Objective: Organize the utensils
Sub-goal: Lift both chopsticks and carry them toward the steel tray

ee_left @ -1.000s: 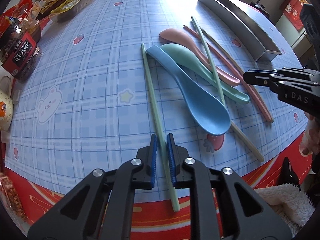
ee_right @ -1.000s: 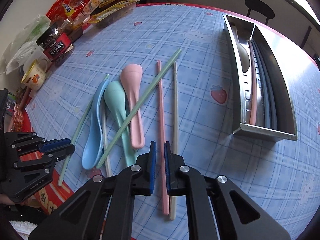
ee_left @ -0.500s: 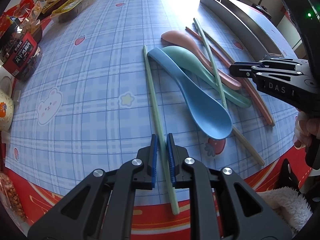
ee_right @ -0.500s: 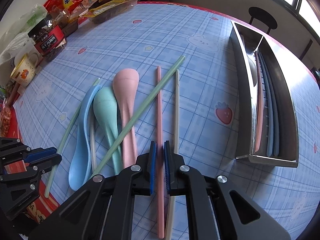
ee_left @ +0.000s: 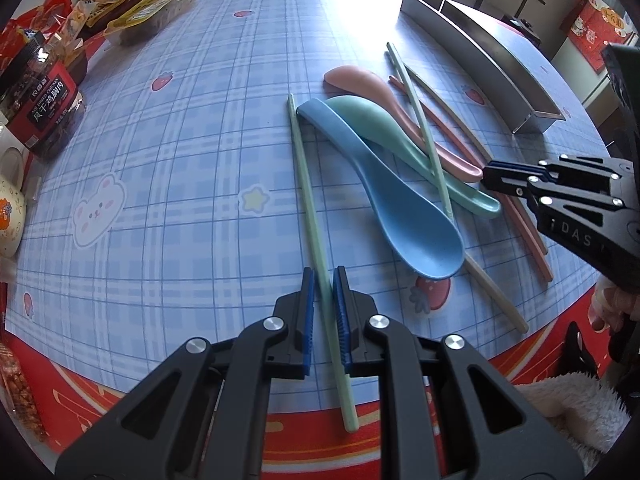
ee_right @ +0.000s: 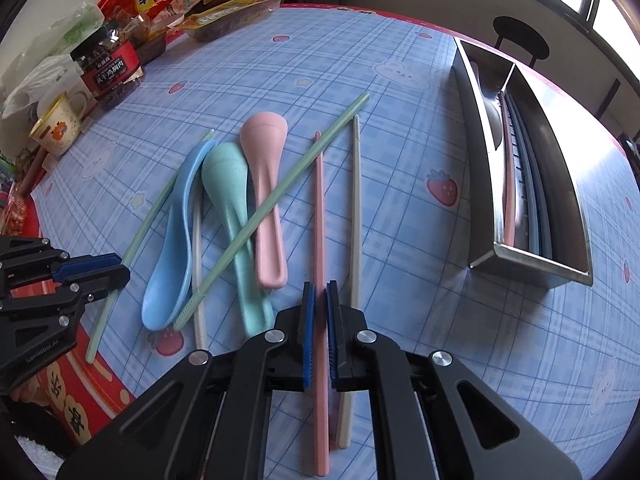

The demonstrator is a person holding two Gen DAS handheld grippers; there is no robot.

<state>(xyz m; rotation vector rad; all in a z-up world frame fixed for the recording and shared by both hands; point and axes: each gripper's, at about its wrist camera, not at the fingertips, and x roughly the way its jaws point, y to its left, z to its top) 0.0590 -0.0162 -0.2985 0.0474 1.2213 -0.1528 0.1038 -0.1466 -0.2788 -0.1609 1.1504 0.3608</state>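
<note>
My left gripper (ee_left: 324,276) is shut on a pale green chopstick (ee_left: 310,216) that lies on the blue checked tablecloth. My right gripper (ee_right: 319,292) is shut on a pink chopstick (ee_right: 319,216), with a beige chopstick (ee_right: 354,208) just to its right. Between them lie a blue spoon (ee_right: 172,248), a mint spoon (ee_right: 230,184) and a pink spoon (ee_right: 266,184), with a second green chopstick (ee_right: 280,196) across them. A steel utensil tray (ee_right: 560,168) at the right holds several utensils.
Snack packets (ee_right: 224,8), a red-labelled jar (ee_right: 108,68) and a paper cup (ee_right: 56,128) stand along the far left side. The table's red edge (ee_left: 280,424) is close below my left gripper. A dark stool (ee_right: 520,40) stands beyond the table.
My right gripper has moved forward along the pink chopstick, nearer the spoons and tray. My left gripper stays shut on the green chopstick, nearly unmoved.
</note>
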